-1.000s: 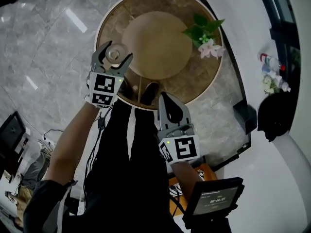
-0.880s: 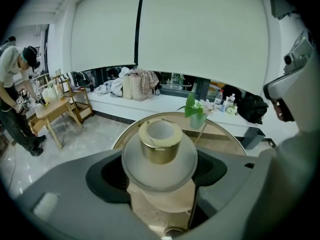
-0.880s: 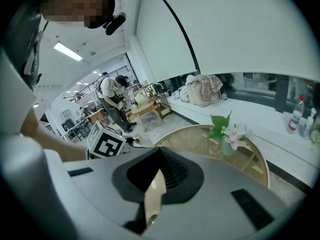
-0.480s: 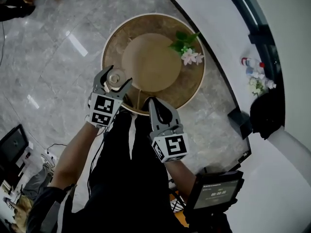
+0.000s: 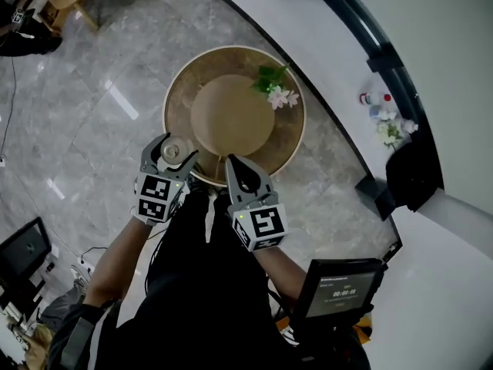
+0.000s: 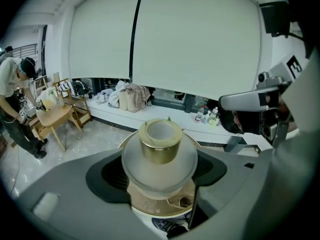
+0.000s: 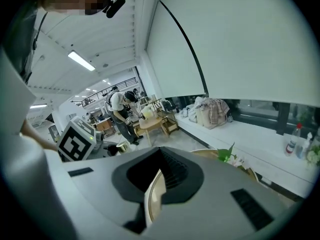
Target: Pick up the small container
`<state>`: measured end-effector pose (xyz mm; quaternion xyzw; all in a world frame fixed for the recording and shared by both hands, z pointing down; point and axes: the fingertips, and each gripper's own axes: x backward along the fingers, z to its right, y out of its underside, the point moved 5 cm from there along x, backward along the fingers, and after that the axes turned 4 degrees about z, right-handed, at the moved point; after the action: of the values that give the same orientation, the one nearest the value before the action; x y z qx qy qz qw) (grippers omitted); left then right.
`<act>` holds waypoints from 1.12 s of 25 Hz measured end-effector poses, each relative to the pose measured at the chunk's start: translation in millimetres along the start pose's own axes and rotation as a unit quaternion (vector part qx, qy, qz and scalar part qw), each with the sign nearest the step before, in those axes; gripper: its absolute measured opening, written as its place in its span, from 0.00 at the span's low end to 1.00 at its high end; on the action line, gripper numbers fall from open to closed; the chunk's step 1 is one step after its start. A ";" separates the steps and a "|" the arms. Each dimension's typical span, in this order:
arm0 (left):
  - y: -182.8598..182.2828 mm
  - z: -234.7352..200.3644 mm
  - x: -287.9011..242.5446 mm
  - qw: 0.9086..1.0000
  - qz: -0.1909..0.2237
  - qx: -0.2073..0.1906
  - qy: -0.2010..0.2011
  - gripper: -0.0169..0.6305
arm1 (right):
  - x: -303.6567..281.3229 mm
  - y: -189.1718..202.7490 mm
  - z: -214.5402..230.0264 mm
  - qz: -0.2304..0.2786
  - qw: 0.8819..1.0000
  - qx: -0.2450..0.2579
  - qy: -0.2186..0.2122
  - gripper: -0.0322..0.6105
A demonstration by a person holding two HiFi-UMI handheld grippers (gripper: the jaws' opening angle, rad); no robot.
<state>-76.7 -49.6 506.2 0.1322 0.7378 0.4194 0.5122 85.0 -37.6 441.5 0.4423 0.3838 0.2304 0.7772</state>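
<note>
Left tool (image 5: 171, 151) is gripping the small frosted-glass container with gold collar (image 6: 160, 151) at the near-left rim of the round brown wooden surface (image 5: 291, 141). Right tool (image 5: 230, 165) is hanging closed and empty just beside. Green-leaved pink flower sprig (image 5: 274, 91) is lying at the far side, well apart. Dark monitor (image 5: 341, 293): digits unreadable.

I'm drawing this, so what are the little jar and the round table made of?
The small container looks like frosted glass or plastic: its body is milky and cloudy. Its collar looks like polished gold metal, since it shines. The round table looks like brown wood or stone, mottled and dull; which one is unclear.
</note>
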 end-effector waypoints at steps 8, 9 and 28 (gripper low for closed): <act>-27.0 11.7 46.6 1.000 0.005 0.004 0.001 0.55 | 27.1 -17.7 -6.5 -0.005 1.000 -0.001 0.026 0.04; -29.4 14.5 51.0 1.000 0.007 0.004 0.002 0.55 | 30.9 -19.4 -6.3 -0.008 1.000 -0.002 0.029 0.04; -71.6 48.7 114.6 0.998 0.021 -0.043 0.036 0.55 | 72.1 -90.6 -26.2 0.062 0.998 -0.005 -0.006 0.04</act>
<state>-68.2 1.7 372.3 0.1103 0.7341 0.4663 0.4811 108.9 -19.4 326.6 0.4625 0.3496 0.2773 0.7661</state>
